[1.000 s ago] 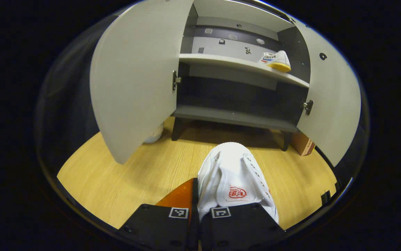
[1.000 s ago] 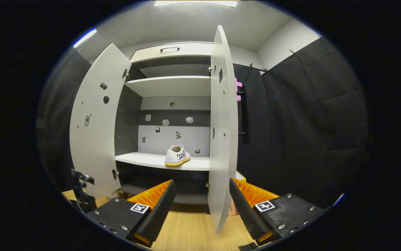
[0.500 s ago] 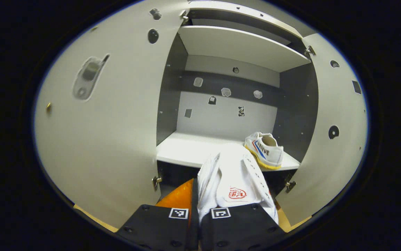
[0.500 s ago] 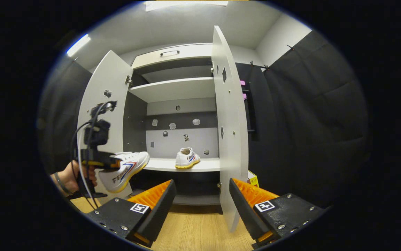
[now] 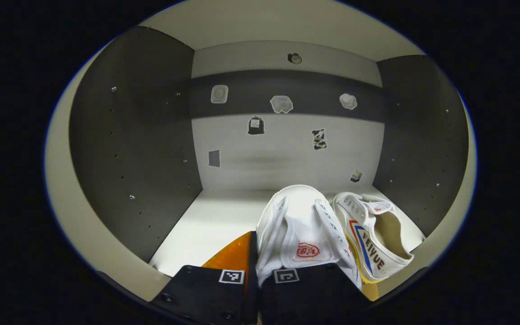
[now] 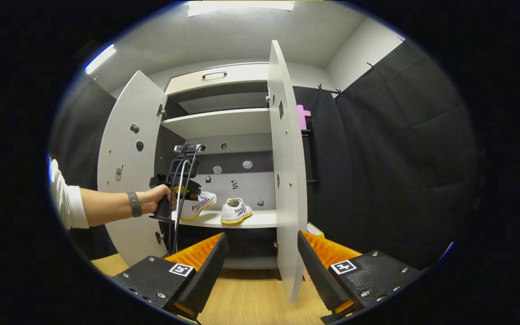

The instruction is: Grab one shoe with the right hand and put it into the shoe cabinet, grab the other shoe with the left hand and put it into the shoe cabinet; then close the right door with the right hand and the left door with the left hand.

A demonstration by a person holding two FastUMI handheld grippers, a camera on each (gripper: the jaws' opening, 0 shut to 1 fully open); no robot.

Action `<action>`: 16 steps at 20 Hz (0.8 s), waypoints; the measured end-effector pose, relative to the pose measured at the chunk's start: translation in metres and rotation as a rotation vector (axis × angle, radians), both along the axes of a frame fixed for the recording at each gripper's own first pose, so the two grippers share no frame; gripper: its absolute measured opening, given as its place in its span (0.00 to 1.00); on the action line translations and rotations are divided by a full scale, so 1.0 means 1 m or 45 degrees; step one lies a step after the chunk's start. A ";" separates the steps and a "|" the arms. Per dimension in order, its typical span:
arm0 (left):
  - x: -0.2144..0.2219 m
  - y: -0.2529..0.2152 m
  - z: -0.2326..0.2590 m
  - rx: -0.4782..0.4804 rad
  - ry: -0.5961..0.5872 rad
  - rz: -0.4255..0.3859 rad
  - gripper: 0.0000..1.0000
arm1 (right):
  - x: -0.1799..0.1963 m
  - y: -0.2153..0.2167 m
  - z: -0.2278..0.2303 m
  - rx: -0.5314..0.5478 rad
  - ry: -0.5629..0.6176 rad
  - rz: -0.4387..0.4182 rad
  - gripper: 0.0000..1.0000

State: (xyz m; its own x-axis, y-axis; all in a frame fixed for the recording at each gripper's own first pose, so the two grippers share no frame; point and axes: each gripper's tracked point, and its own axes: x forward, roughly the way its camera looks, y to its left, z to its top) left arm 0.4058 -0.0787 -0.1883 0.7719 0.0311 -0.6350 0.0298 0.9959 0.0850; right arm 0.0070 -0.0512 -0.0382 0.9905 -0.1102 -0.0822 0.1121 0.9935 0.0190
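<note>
Here my left gripper (image 5: 254, 257) is inside the cabinet (image 6: 223, 90), both fingers pinching a white shoe (image 5: 302, 232) over the pale shelf (image 5: 210, 221). The other shoe (image 5: 375, 239) sits on that shelf just to its right. Stickers dot the grey-banded back wall (image 5: 287, 153). My right gripper (image 6: 260, 262) hangs spread wide and empty above the wood floor (image 6: 246, 300), outside the cabinet, with the right door (image 6: 284, 180) and left door (image 6: 126, 171) both standing open, black cloth (image 6: 400, 158) beyond.
</note>
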 end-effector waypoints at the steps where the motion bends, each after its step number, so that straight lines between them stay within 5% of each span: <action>1: 0.006 0.002 -0.011 0.010 0.046 0.013 0.10 | -0.001 -0.002 0.000 -0.003 -0.001 -0.006 0.90; 6: 0.010 0.012 -0.045 0.045 0.187 0.082 0.10 | -0.004 -0.009 -0.004 -0.042 0.004 -0.036 0.94; 9: 0.013 0.008 -0.041 0.079 0.168 0.026 0.11 | 0.003 -0.002 -0.011 -0.042 0.021 -0.007 0.94; 13: 0.011 0.009 -0.039 0.128 0.183 0.003 0.21 | 0.012 0.013 -0.016 -0.014 0.031 0.051 0.94; 16: 0.006 0.017 -0.024 0.172 0.150 -0.015 0.46 | 0.014 0.016 -0.015 -0.022 0.018 0.065 0.94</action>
